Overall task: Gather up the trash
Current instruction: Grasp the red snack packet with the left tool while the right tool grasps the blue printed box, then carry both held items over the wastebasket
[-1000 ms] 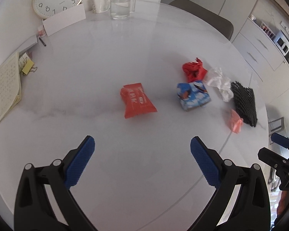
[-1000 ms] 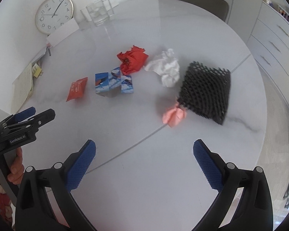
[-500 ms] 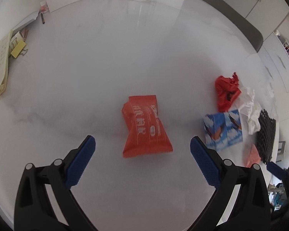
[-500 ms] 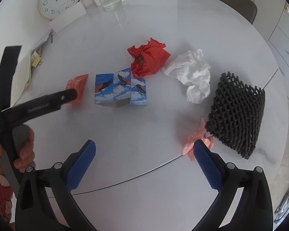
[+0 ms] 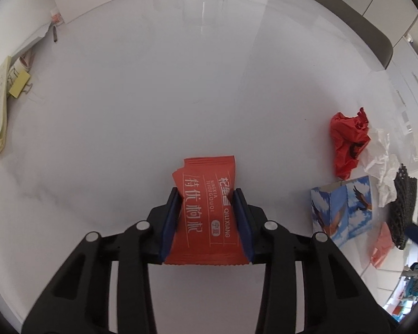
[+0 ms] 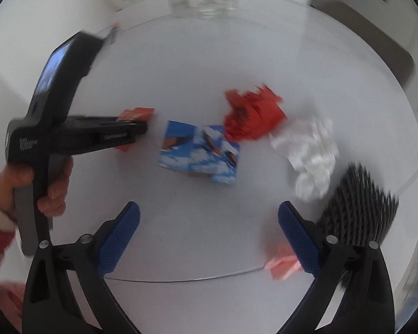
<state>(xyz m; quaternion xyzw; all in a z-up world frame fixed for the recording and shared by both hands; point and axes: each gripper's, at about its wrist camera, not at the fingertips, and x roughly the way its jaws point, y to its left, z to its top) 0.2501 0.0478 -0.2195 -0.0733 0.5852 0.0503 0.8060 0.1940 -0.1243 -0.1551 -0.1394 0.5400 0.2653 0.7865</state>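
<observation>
**A:** Start with your left wrist view. What have you got?

**B:** My left gripper is closed on the flat red foil snack packet with white lettering. The blue pads press its two long edges. Its long axis runs straight along my fingers, one crimped end pointing away from me across the round white marble-look table, the other back toward my palm. I can't tell whether it is lifted or lying on the tabletop.

**B:** To my right lie the crumpled red plastic bag, the crumpled white tissue, the blue carton printed with clouds and birds, the black foam mesh sleeve and the small pink scrap.

**A:** And the right wrist view?

**B:** Blurred, but my right gripper is wide open and holds nothing, hovering over the table near that carton. My left hand is at the picture's left, the packet showing at its gripper's tip.

**A:** How far along, then?

**B:** Barely begun, I judge. One piece gripped, five still lying loose, and I see no bin in either view.
</observation>
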